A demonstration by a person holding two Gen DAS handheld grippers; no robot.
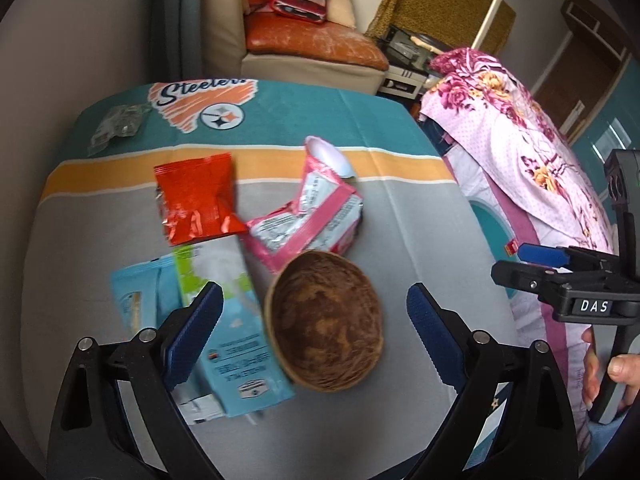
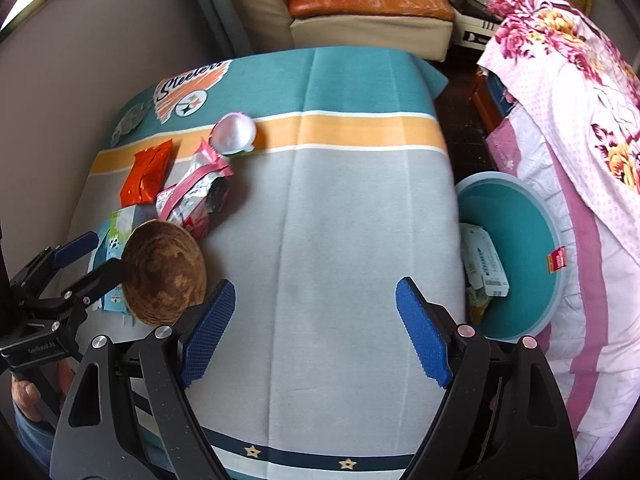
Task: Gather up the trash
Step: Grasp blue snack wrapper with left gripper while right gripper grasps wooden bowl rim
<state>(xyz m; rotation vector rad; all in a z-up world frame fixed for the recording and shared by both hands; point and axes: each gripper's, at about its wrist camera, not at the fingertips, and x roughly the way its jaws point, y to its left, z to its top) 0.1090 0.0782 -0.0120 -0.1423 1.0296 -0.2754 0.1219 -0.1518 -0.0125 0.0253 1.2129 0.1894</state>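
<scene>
A brown coconut shell half lies hollow side up on the towel-covered table, between the fingers of my open left gripper; it also shows in the right wrist view. Around it lie a red foil wrapper, a pink and silver packet, a white plastic cup and light blue and green packets. My right gripper is open and empty over the bare grey part of the towel. A teal bin beside the table holds a white carton.
A crumpled clear wrapper lies at the table's far left corner. A floral pink sheet covers furniture to the right of the bin. A cream sofa with an orange cushion stands behind the table.
</scene>
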